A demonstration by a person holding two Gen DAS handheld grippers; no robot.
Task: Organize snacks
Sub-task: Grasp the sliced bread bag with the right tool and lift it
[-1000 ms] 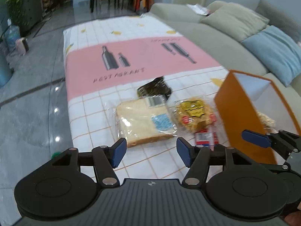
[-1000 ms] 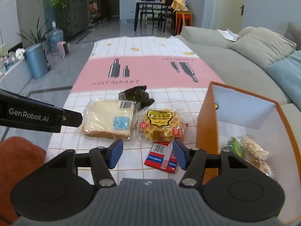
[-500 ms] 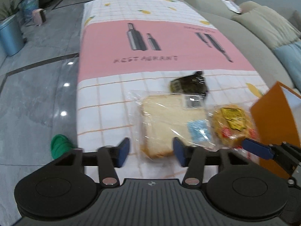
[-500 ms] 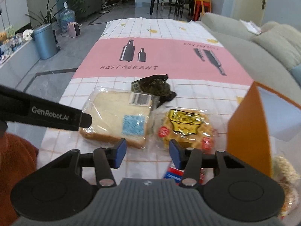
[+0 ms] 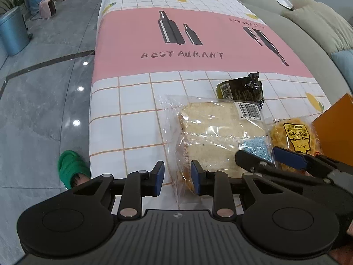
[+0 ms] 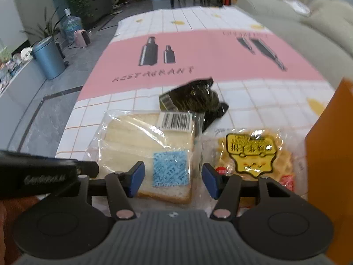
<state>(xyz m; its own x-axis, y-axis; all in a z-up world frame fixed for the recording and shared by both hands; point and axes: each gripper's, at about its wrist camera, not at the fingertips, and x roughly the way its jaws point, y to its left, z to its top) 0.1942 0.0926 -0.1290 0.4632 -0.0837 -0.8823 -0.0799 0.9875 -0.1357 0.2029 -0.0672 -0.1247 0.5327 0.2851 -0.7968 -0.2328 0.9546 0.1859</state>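
- Left wrist view: left gripper (image 5: 175,177) spread, empty, at near edge of bagged bread (image 5: 217,139). Dark packet (image 5: 241,89) & waffle pack (image 5: 294,137) on tablecloth (image 5: 136,101), outside orange box (image 5: 335,119).
- Right wrist view: right gripper (image 6: 173,180) spread over bread's blue label, nothing pinched. Looks like 3 snacks left to box, at least.

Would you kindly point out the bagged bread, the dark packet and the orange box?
bagged bread (image 6: 150,141), right wrist view, top of loaf.
dark packet (image 5: 241,88), left wrist view, wrapper middle.
orange box (image 6: 328,154), right wrist view, outer wall.
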